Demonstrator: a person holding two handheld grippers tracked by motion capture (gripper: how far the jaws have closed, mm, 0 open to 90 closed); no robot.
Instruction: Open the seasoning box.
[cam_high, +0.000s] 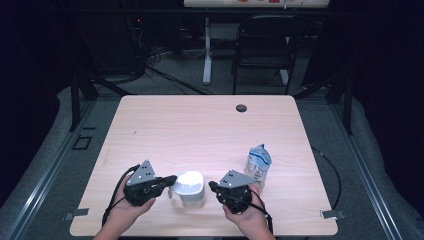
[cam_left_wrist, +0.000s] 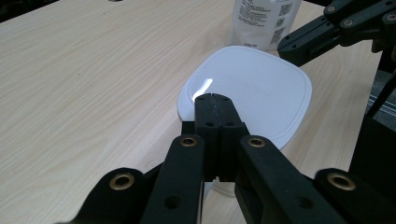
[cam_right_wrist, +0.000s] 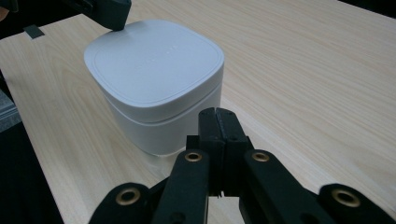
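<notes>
We find both grippers, left (cam_left_wrist: 214, 96) and right (cam_right_wrist: 216, 111), closed and empty, flanking the white container (cam_high: 190, 187). A pouch (cam_high: 258, 165) stands just behind the right one.

Two handheld black tongs: the left tongs (cam_high: 172, 179) and right tongs (cam_high: 212, 186) each carry a grey three-cornered plate dotted with small holes and a trailing black cable. Up close, flat black linkage arms show brass-coloured rivets; bare forearms enter at the frame's bottom.

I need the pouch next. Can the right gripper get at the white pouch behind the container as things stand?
Probably yes. The white pouch stands upright on the table, just beyond the right gripper, with bare wood around it. The white container sits off to the gripper's side, not between. The fingers are shut, so they must open first.
</notes>
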